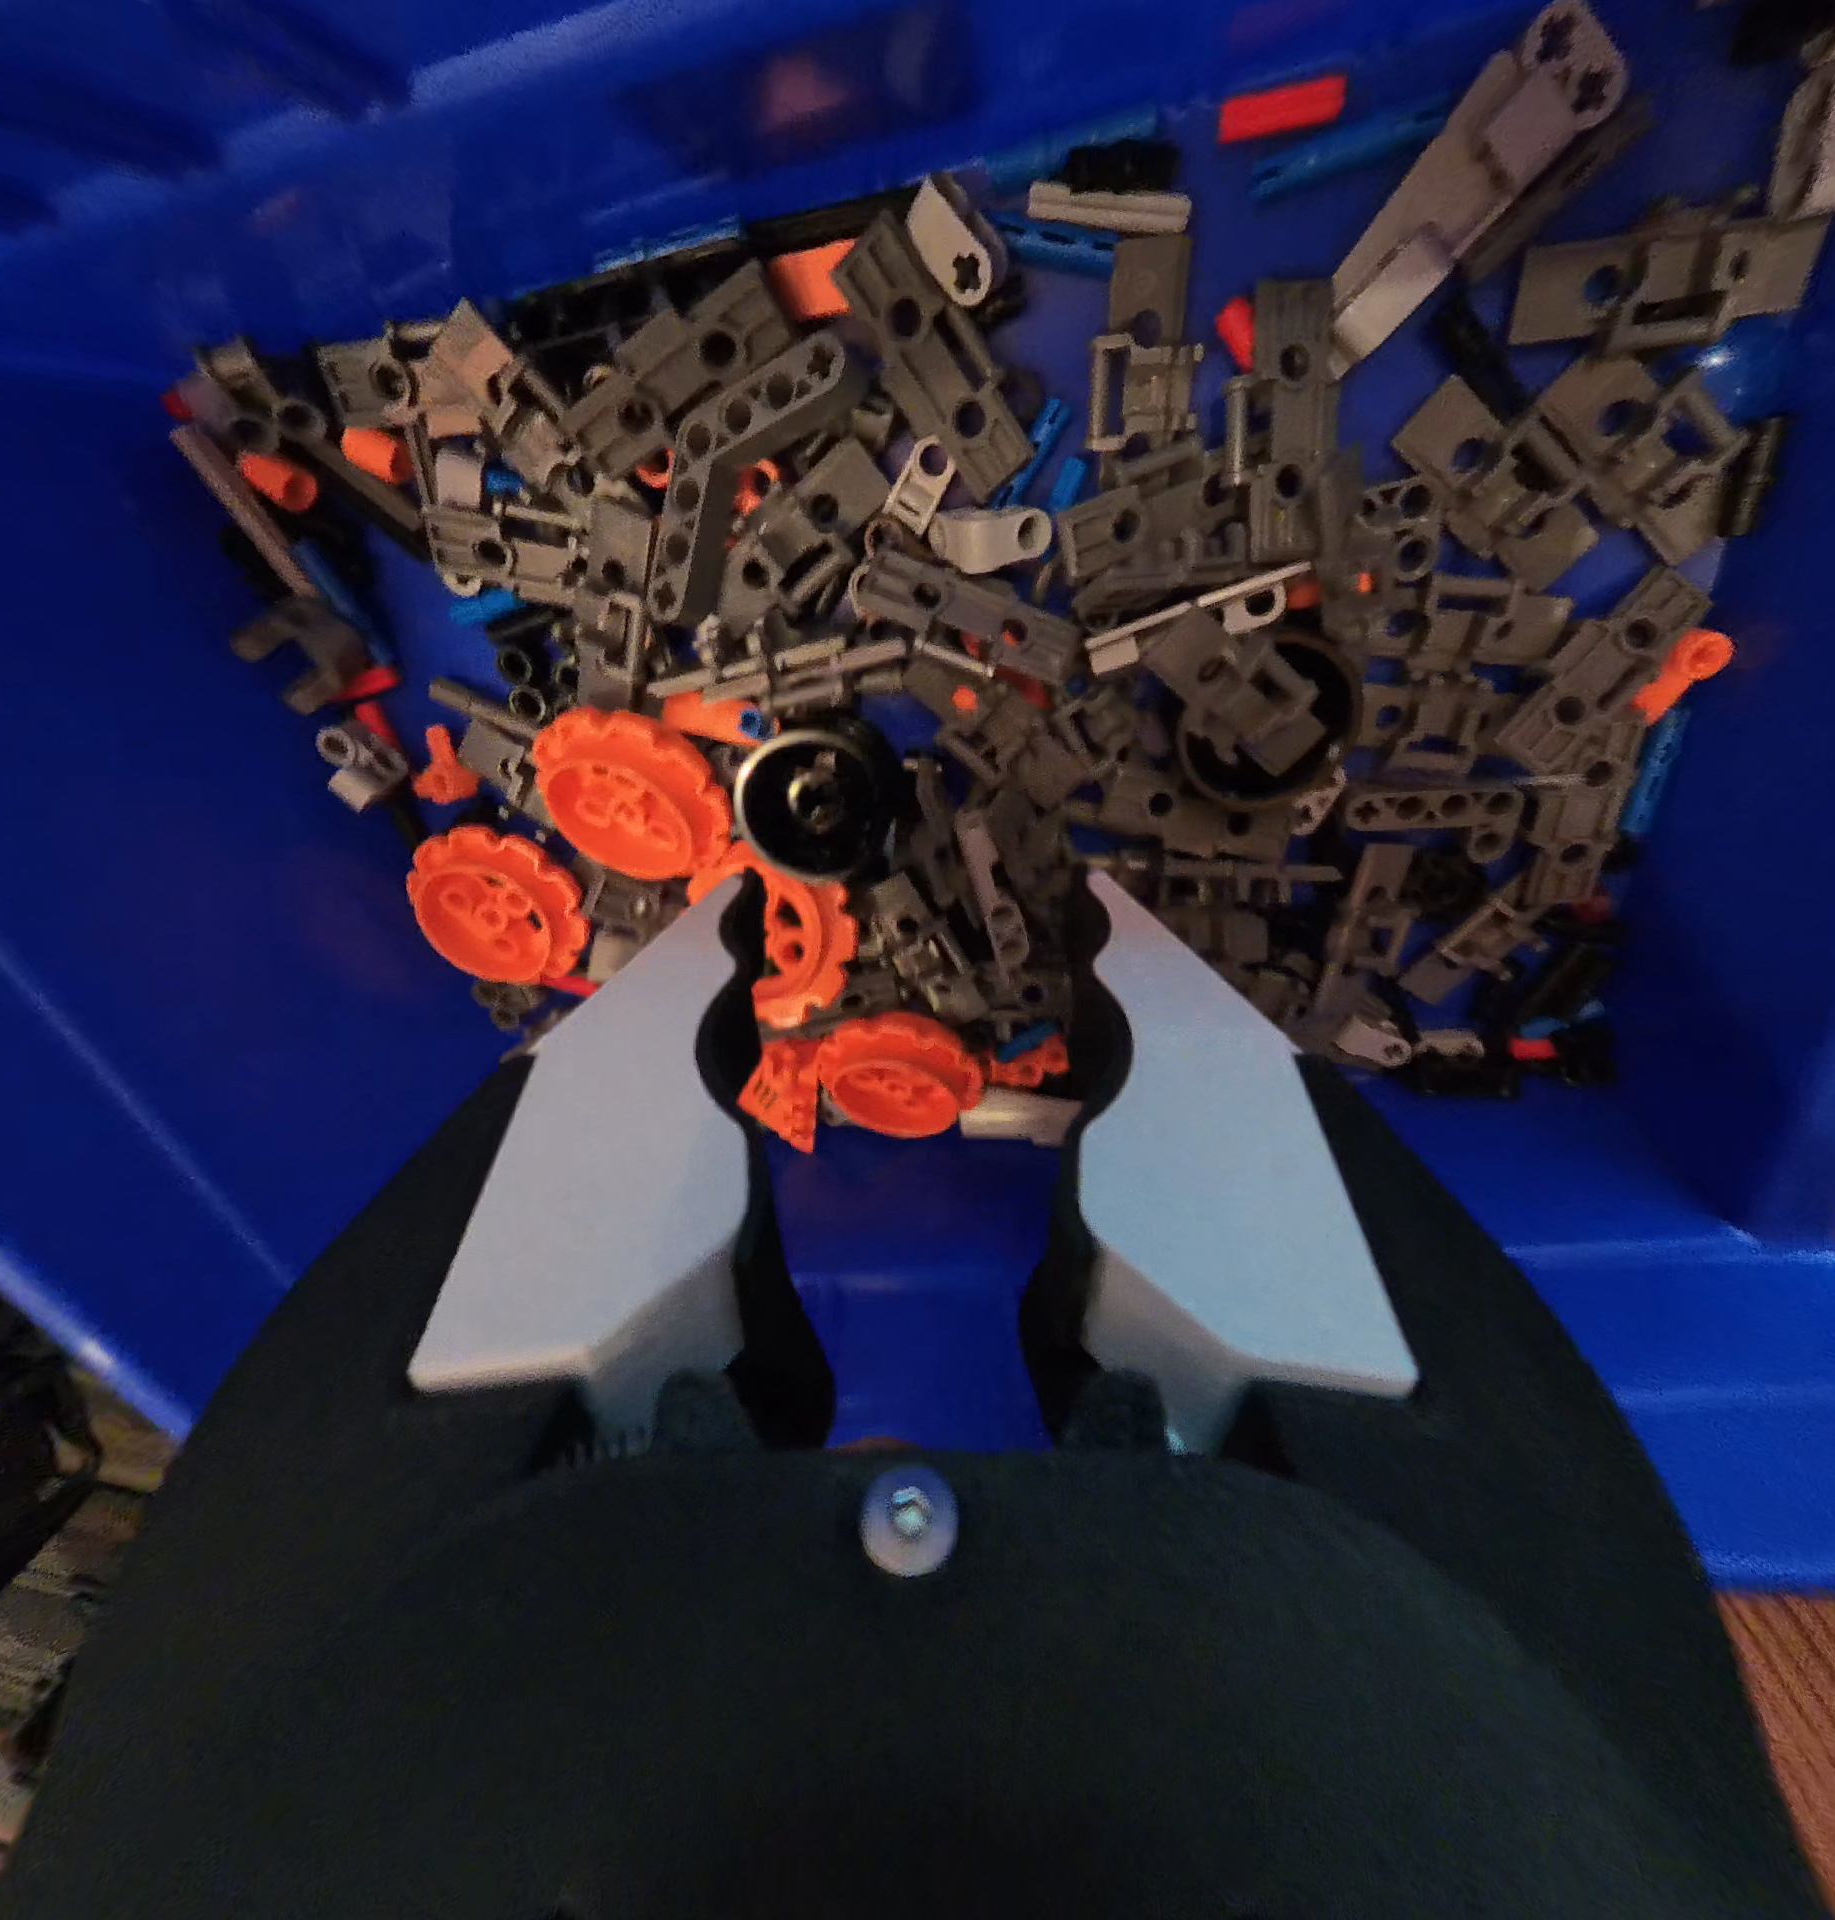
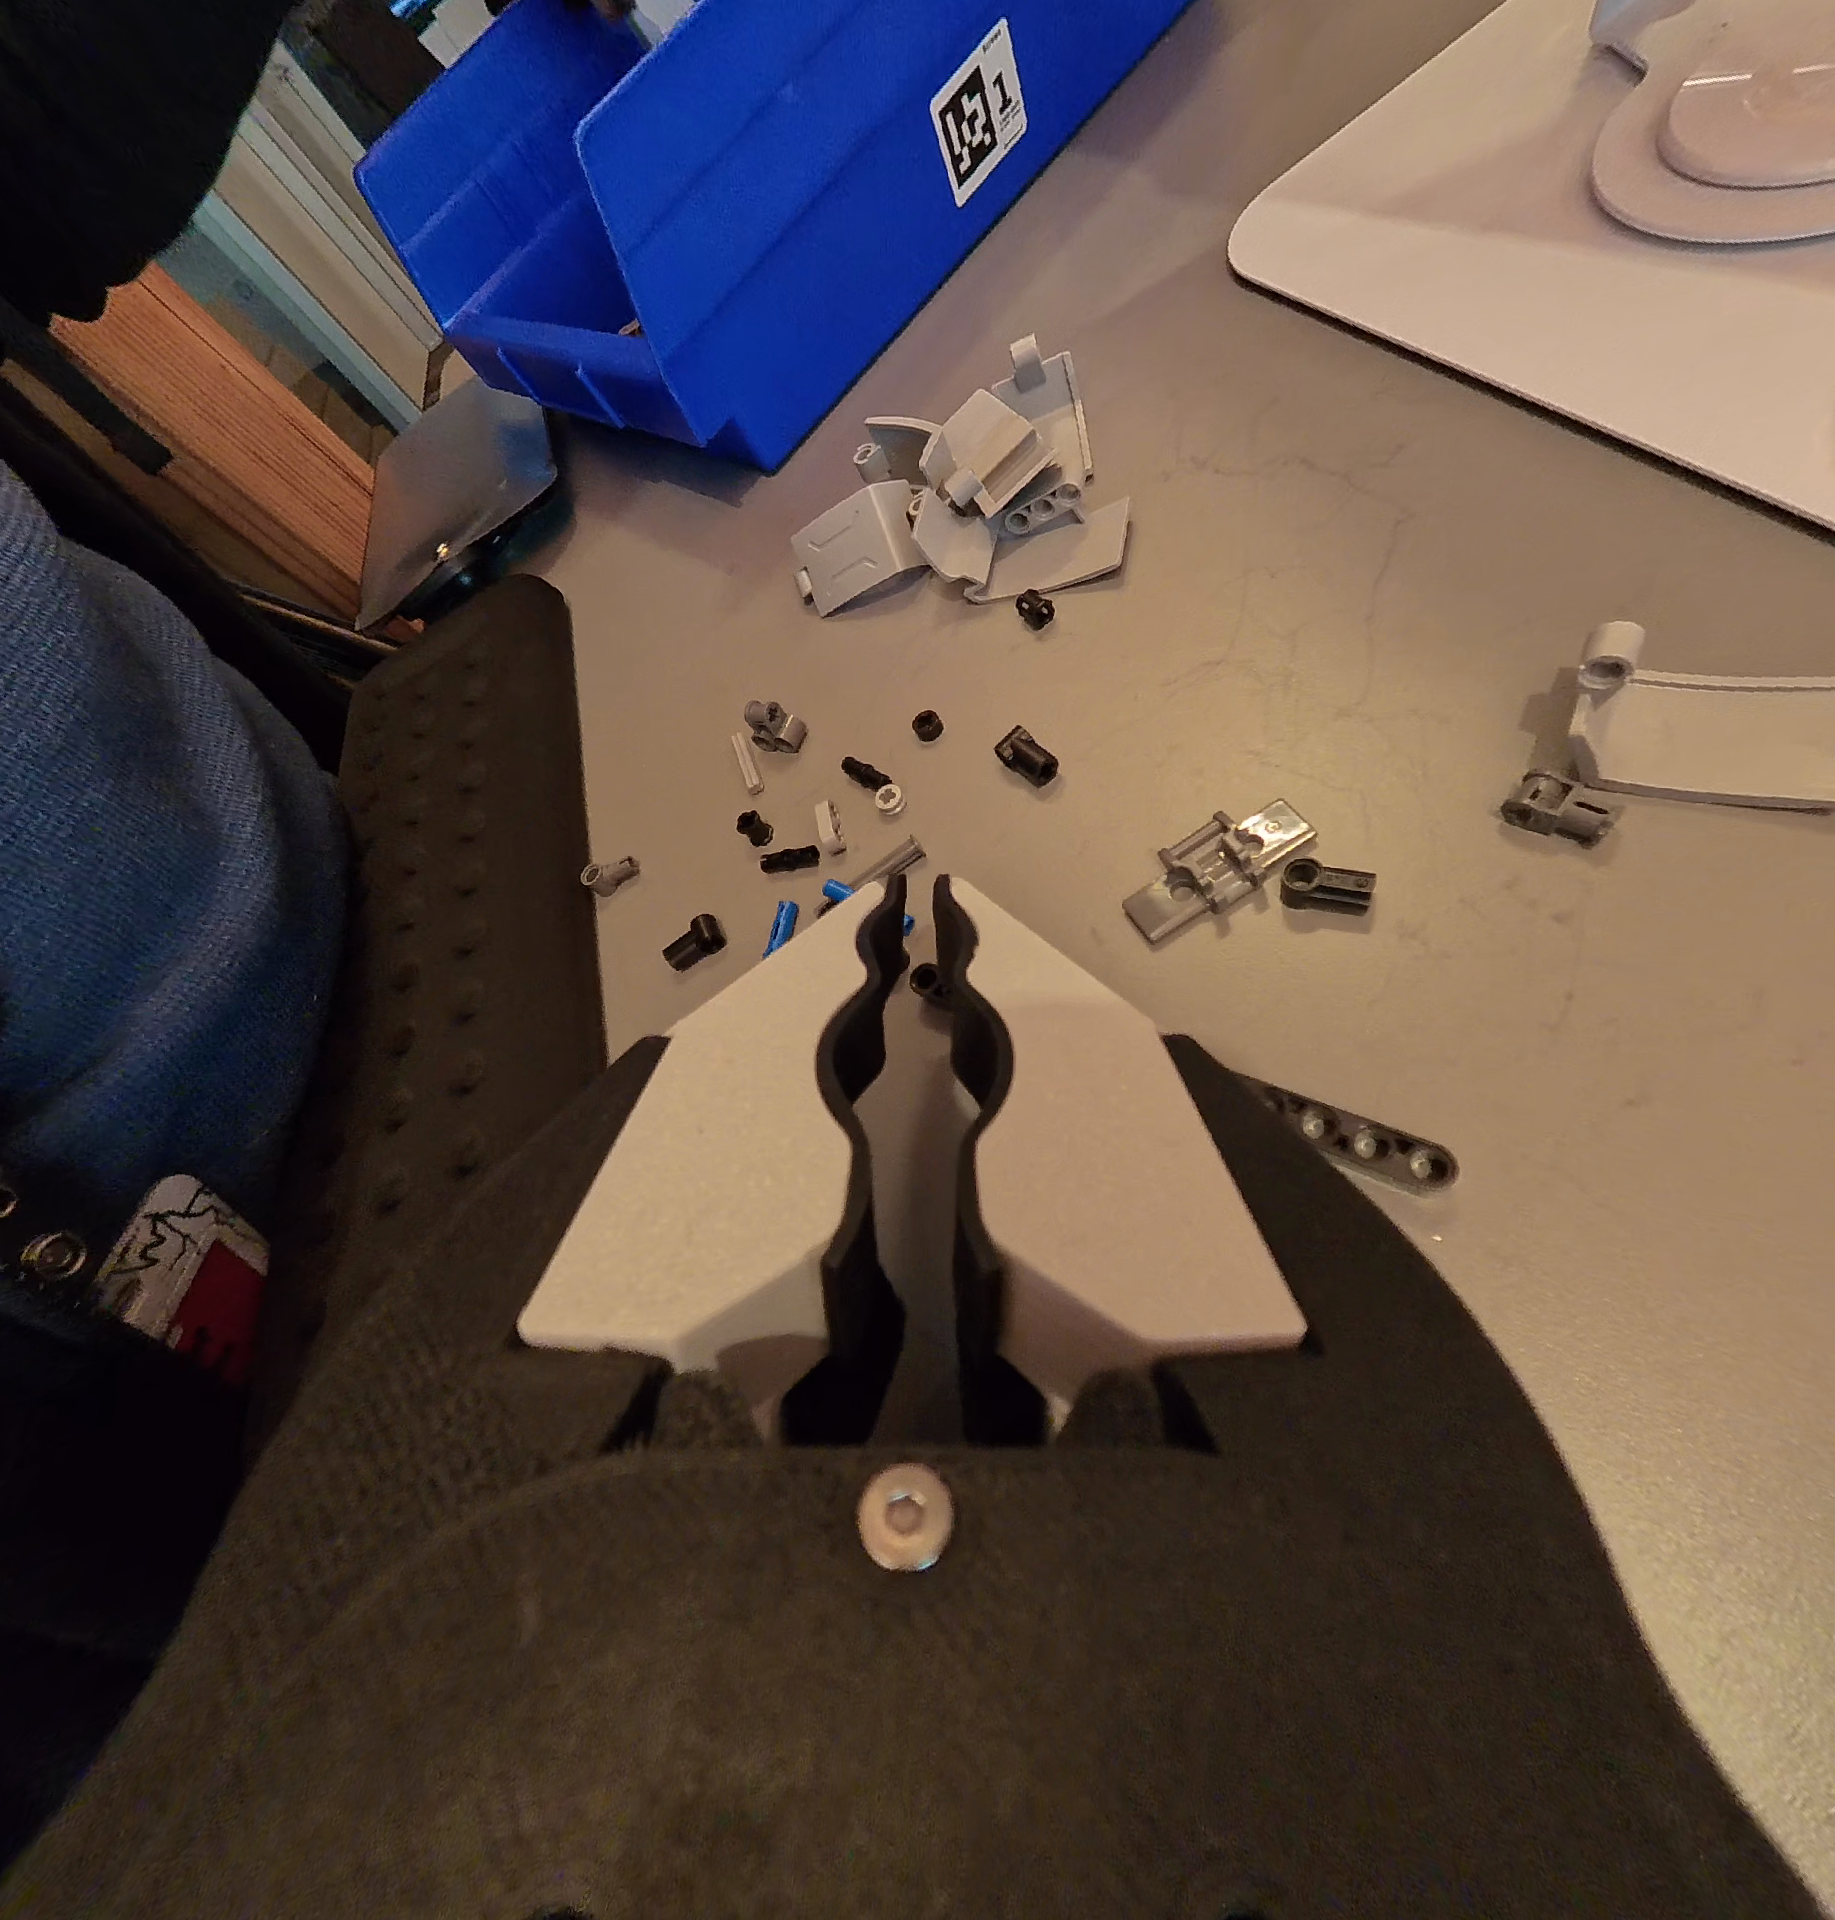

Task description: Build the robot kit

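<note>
My left gripper (image 1: pixel 913 894) is open and points down into a blue bin (image 1: pixel 217 727). The bin holds a heap of dark grey plastic building parts (image 1: pixel 996 582). Orange gear wheels (image 1: pixel 622 790) and a black wheel hub (image 1: pixel 814 805) lie just ahead of the fingertips, and another orange wheel (image 1: pixel 897 1075) shows between the fingers. Nothing is held. My right gripper (image 2: pixel 921 885) is almost shut, with a narrow gap, low over a grey table (image 2: pixel 1308 1039). A small black connector (image 2: pixel 928 978) shows in the gap. Blue pins (image 2: pixel 783 925) lie beside the left fingertip.
On the table lie scattered small black and grey pins (image 2: pixel 871 774), a heap of light grey panels (image 2: pixel 975 499), a grey plate piece (image 2: pixel 1219 862), a grey beam (image 2: pixel 1360 1143) and a white curved panel (image 2: pixel 1723 743). Blue bins (image 2: pixel 767 208) stand at the back left, a white board (image 2: pixel 1567 260) at the back right. A person's blue sleeve (image 2: pixel 113 831) is at the left. The left gripper's tips are roughly 40 cm from the right gripper's.
</note>
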